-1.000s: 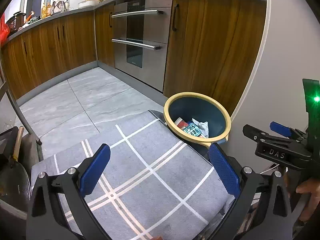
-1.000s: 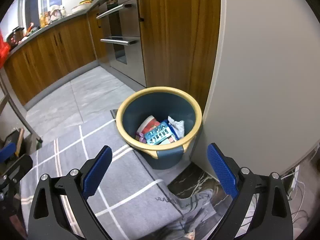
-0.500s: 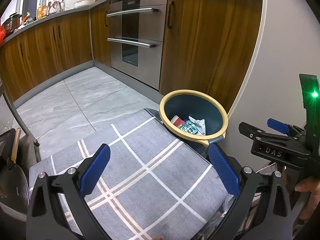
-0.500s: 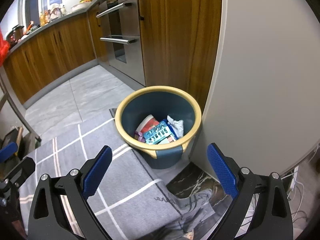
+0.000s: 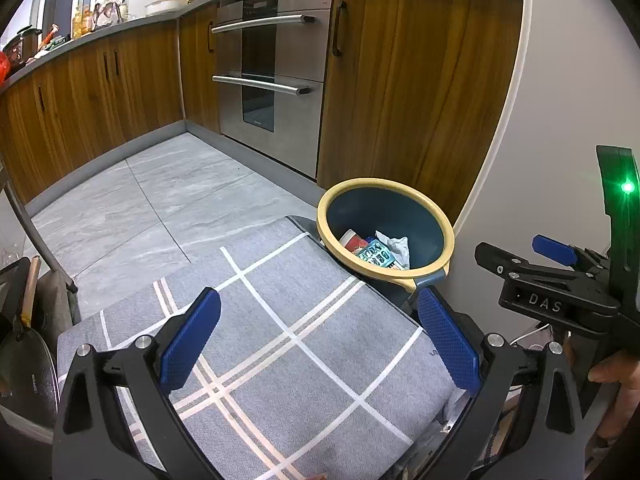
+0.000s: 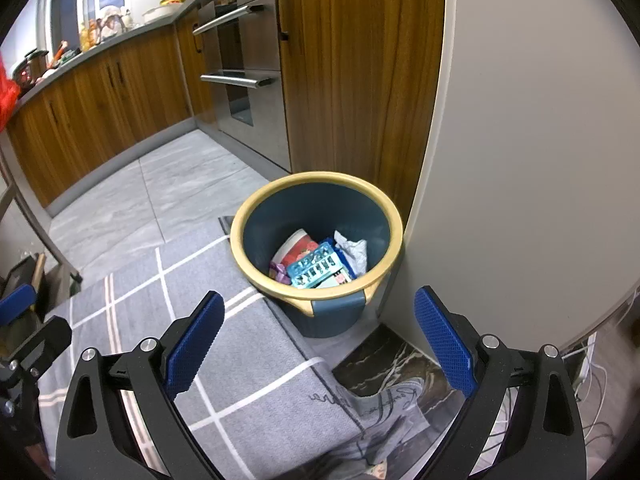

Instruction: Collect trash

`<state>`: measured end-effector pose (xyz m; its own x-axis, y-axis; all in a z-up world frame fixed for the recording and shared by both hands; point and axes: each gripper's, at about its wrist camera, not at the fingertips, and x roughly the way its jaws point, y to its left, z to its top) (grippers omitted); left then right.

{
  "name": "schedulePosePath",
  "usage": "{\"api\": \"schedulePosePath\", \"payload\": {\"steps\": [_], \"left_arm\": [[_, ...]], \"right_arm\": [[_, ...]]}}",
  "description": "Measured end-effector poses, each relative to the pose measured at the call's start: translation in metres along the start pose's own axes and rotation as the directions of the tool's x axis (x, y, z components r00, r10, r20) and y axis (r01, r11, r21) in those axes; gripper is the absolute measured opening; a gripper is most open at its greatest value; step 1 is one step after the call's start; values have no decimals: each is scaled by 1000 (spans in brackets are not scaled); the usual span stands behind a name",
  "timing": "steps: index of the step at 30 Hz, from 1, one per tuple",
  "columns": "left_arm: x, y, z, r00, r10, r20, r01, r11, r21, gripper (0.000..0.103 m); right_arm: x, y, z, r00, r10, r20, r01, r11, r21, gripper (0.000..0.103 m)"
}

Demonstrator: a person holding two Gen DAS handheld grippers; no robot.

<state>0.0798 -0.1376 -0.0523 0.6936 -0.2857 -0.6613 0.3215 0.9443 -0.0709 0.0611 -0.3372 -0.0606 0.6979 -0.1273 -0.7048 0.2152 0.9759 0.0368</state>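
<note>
A dark blue trash bin with a yellow rim (image 6: 256,276) (image 5: 450,236) stands on the floor beside a wooden cabinet and a pale wall. Inside lie a teal wrapper (image 6: 316,270) (image 5: 374,256), a red-and-white cup (image 6: 296,246) and crumpled white paper (image 6: 354,250) (image 5: 396,246). My right gripper (image 6: 320,336) hangs open just in front of the bin with nothing between its blue pads. My left gripper (image 5: 318,338) is open and empty over the grey checked mat (image 5: 280,320), left of the bin. The right gripper's body (image 5: 560,300) shows at the right of the left wrist view.
The grey mat (image 6: 240,380) with white lines covers the floor up to the bin. Wooden cabinets (image 5: 100,92) and a steel oven (image 5: 268,72) line the far side. A pan with a wooden handle (image 5: 24,344) lies at far left. White cables (image 6: 592,376) trail at right.
Both grippers have drifted slightly; the bin sits a little lower and more central in the right wrist view. Both stay open and empty.
</note>
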Motion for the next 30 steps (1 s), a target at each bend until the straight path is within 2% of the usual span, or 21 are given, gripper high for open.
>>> {"api": "schedulePosePath", "payload": {"steps": [27, 30], "left_arm": [[0, -2, -3, 1000, -3, -2, 3, 1000, 12, 97], [-1, 0, -4, 1000, -23, 3, 23, 1000, 11, 97]], "right_arm": [[1, 2, 0, 1000, 2, -3, -2, 1000, -5, 95], [1, 2, 0, 1000, 0, -4, 0, 1000, -5, 95]]}}
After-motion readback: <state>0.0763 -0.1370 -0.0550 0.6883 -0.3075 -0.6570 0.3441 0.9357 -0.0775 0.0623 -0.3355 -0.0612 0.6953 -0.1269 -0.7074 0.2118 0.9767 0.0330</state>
